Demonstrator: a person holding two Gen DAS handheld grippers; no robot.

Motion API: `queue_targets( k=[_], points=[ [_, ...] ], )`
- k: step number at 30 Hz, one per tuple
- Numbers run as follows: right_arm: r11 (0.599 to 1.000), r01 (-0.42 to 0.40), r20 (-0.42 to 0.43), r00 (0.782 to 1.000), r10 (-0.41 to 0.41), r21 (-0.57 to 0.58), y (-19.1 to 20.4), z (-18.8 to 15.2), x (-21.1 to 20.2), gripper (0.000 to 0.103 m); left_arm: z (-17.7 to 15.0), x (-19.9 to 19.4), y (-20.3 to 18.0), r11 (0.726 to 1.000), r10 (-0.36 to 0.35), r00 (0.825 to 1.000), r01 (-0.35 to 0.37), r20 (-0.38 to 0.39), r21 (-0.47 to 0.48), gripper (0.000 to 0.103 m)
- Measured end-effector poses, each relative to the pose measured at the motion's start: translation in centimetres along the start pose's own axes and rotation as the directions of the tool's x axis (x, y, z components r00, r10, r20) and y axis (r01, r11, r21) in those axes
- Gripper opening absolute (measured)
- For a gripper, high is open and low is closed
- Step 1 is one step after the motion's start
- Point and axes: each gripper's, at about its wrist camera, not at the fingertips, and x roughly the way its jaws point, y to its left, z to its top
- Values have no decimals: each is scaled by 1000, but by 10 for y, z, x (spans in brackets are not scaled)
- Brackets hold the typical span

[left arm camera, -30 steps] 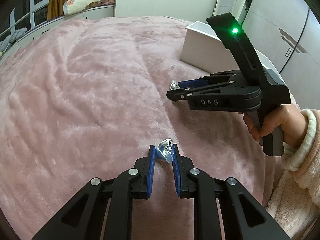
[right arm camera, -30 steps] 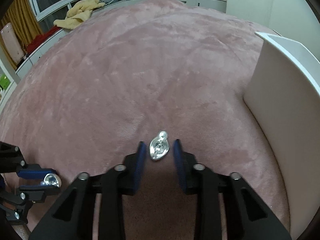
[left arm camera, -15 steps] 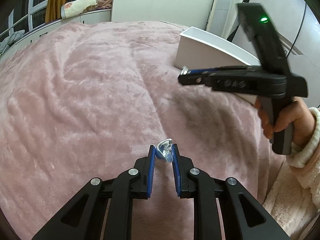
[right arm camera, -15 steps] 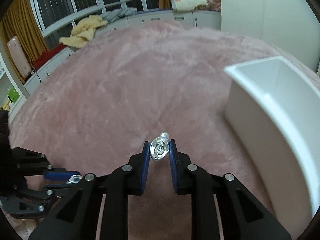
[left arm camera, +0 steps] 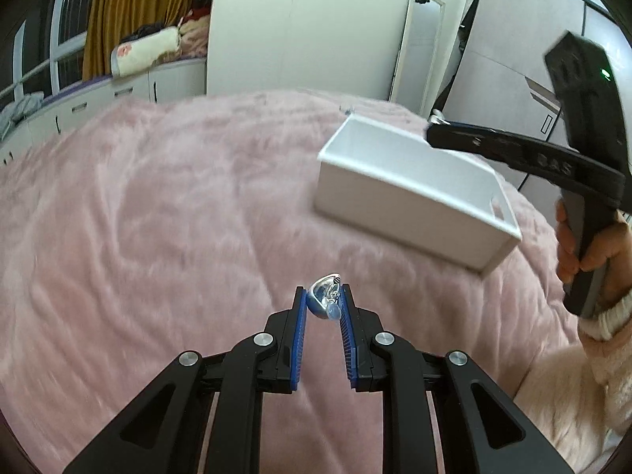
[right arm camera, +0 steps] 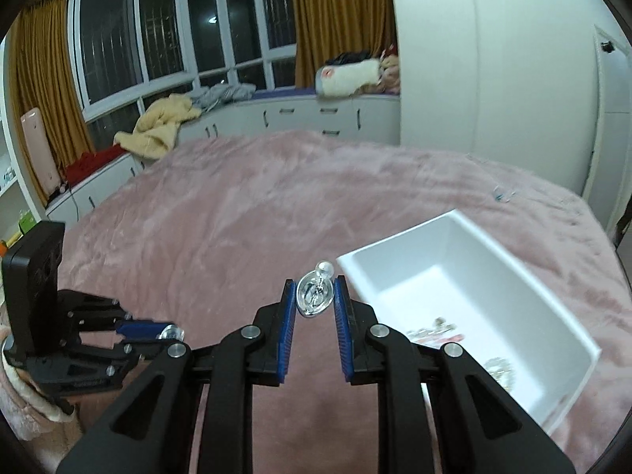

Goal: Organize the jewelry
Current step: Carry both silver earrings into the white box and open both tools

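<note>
Our left claw (left arm camera: 323, 305) is clamped on a small teardrop-shaped silver earring (left arm camera: 324, 300), its glossy curved shell and a pale bluish bead pinched between ribbed blue pads (left arm camera: 299, 318), above the plush pink blanket (left arm camera: 158, 237) that covers the bed. Our right claw (right arm camera: 315, 298) grips a matching silver earring with a pearl tip (right arm camera: 315, 293), an oval polished dish with a round pearly bead on top, held between the same ribbed blue pads and raised just beside the near left corner of the white box (right arm camera: 533, 276). That box is rectangular, smooth and hard-walled, resting on the fuzzy blanket toward the bed's right edge; a few small glittering jewelry pieces (right arm camera: 438, 330) lie on its floor, too blurred to tell apart.
</note>
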Motion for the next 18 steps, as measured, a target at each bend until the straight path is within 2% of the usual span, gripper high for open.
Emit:
queue_targets(
  k=[9,13,18],
  points=[
    [997,74,84,994,-76,23,-38,6,-49,20,73,1,-42,995,-15,996,7,83,96,21],
    [994,100,96,990,-104,46,-60,5,-61,20,102,14,-67,988,-10,995,-6,103,152,21],
    [989,124,88,987,-131,81,-87,-4,-67,20,125,44,-92,980,-10,997,-7,82,199,21]
  ],
)
